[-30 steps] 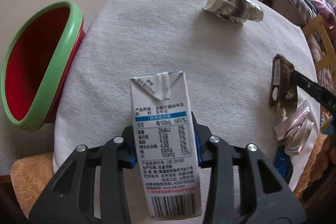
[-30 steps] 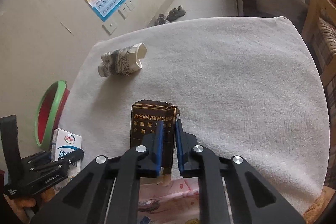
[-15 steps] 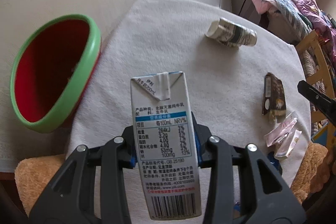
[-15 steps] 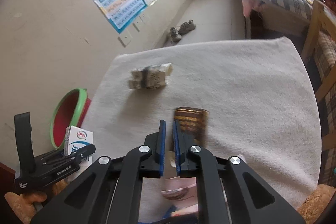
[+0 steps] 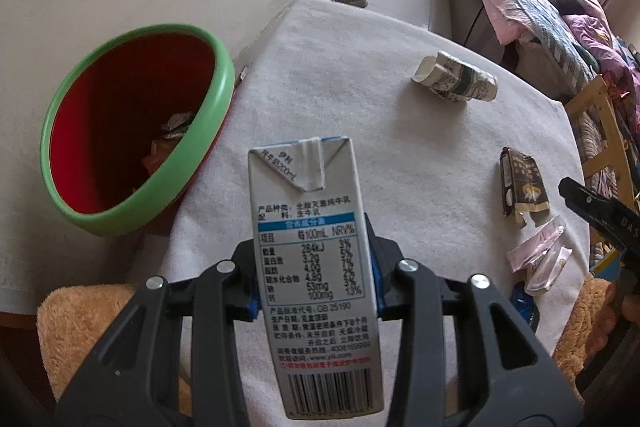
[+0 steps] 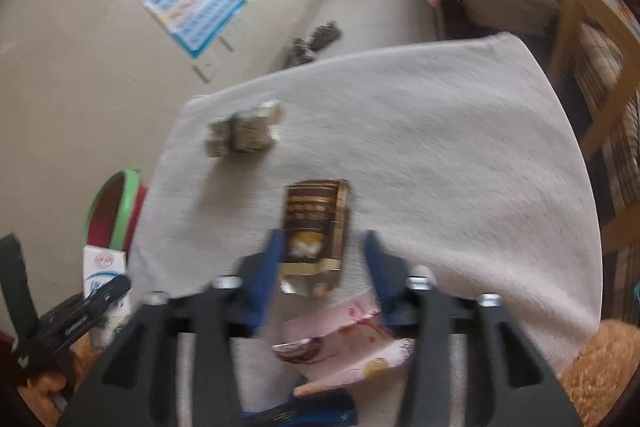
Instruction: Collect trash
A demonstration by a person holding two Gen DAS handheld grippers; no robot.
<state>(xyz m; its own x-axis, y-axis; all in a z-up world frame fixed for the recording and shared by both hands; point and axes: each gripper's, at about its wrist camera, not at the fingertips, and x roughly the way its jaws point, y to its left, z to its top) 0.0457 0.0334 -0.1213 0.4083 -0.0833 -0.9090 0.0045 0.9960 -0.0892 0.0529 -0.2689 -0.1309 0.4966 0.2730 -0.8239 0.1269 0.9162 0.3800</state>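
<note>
On the towel-covered table (image 5: pixel 360 75), at 10 o'clock from my left camera's centre, sits the largest item: the red bin with a green rim (image 5: pixel 218 95). It stands just off the table's left edge, tilted so that its mouth faces me, and a few scraps already lie inside. I judge it rigid and stable enough to drop trash into.

1. Milk carton (image 5: pixel 312 239). The left gripper (image 5: pixel 316 267) is clamped on it across the narrow sides, about mid-height, with the label facing the camera. The walls show no buckling, so I judge it stiff and light, probably empty. The coated board is likely slippery; I hold it mid-body, away from the folded top.

2. Crushed paper cup (image 5: pixel 456 79), at 1 o'clock, lying on its side well apart from the other trash. I judge it soft and easily flattened. Grip across the crumpled body, not the open rim.

3. Brown packet (image 6: pixel 316 223). In the right view it lies flat on the towel at 12 o'clock from the right gripper (image 6: pixel 320 259). The jaws have just been opening and now stand apart on either side of its near end; through the blur I see no pad pressing on it. It looks thin, light and creased. Flat lying makes it awkward: I judge the raised, torn near edge the best hold.

4. Pink wrapper (image 6: pixel 344 339), just below the packet at 6 o'clock. I judge it flimsy film that will slide; pinch a folded ridge.
</note>
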